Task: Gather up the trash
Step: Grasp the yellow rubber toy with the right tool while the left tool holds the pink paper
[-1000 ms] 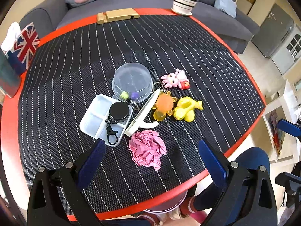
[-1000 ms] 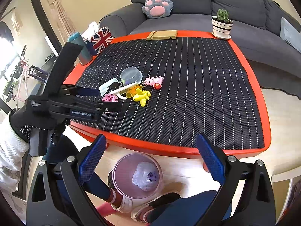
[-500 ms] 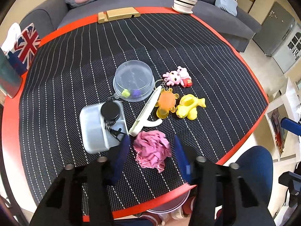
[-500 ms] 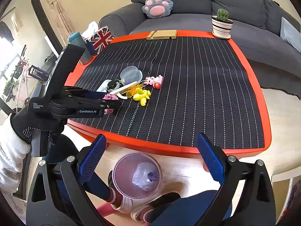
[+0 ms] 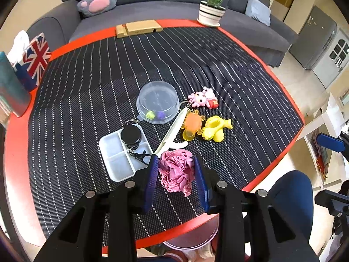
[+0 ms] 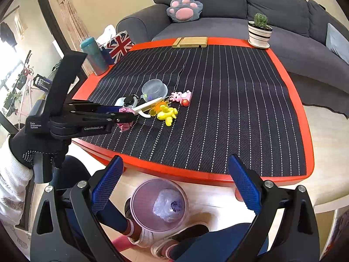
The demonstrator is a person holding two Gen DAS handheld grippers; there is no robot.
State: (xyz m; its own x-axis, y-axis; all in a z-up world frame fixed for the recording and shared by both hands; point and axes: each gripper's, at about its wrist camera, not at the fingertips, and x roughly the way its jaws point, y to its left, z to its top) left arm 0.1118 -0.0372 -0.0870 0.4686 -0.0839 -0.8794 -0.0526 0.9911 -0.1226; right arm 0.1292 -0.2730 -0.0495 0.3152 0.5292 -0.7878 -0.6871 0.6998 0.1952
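A crumpled pink paper ball (image 5: 176, 171) lies near the front edge of the black striped mat (image 5: 91, 87). My left gripper (image 5: 175, 163) is shut on the pink paper ball, one blue pad on each side; the right wrist view shows the ball (image 6: 124, 120) at the tips of that gripper (image 6: 127, 116). My right gripper (image 6: 174, 185) is open and empty, held off the table above a pink trash bin (image 6: 139, 196) on the floor that holds a clear plastic wad (image 6: 168, 205).
Just beyond the paper lie a white divided tray (image 5: 117, 155) with a black badge reel (image 5: 130, 134), a white shoehorn-like piece (image 5: 172, 133), a clear bowl (image 5: 158, 101), and orange (image 5: 192, 124), yellow (image 5: 214, 128) and pink (image 5: 202, 99) toys. A cactus pot (image 5: 211, 11) and wooden stand (image 5: 138, 28) stand at the far edge.
My left gripper moved forward over the pink paper ball and its jaws closed from wide open onto it. The right gripper has held still.
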